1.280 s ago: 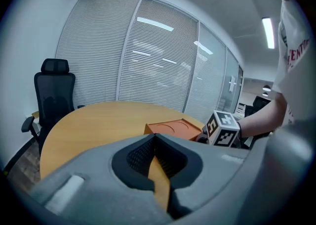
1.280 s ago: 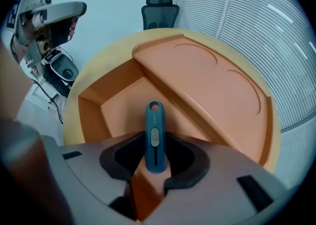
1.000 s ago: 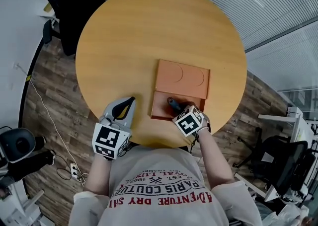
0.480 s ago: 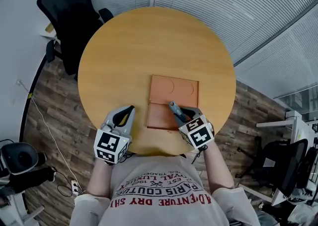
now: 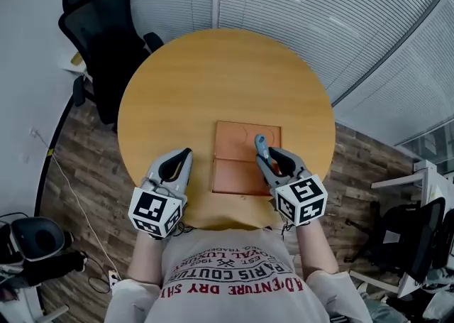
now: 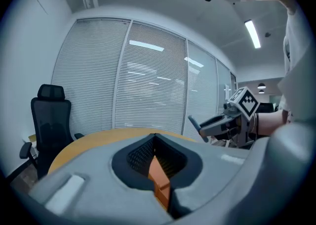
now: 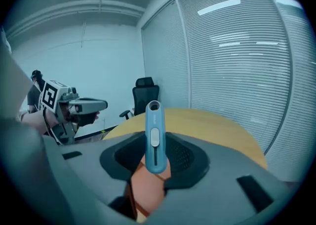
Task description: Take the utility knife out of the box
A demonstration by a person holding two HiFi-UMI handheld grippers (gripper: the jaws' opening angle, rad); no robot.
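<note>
The blue utility knife (image 5: 261,147) is clear of the orange box (image 5: 235,176) and points away from me, with my right gripper (image 5: 269,160) shut on its lower end. In the right gripper view the utility knife (image 7: 154,137) stands upright between the pads, slider facing the camera, above the orange box (image 7: 148,192). The box lies open on the round wooden table (image 5: 213,80), its lid (image 5: 241,140) flat on the far side. My left gripper (image 5: 181,157) hovers left of the box, jaws together and holding nothing. In the left gripper view, the left gripper (image 6: 155,139) frames a strip of the box.
A black office chair (image 5: 106,30) stands at the table's far left, another chair (image 5: 418,233) at the right. Window blinds (image 5: 298,2) run behind the table. A black device (image 5: 32,240) and cable lie on the wood floor at the left.
My right gripper has lifted the knife up out of the box and tilted it to point forward. My left gripper has also risen beside the box.
</note>
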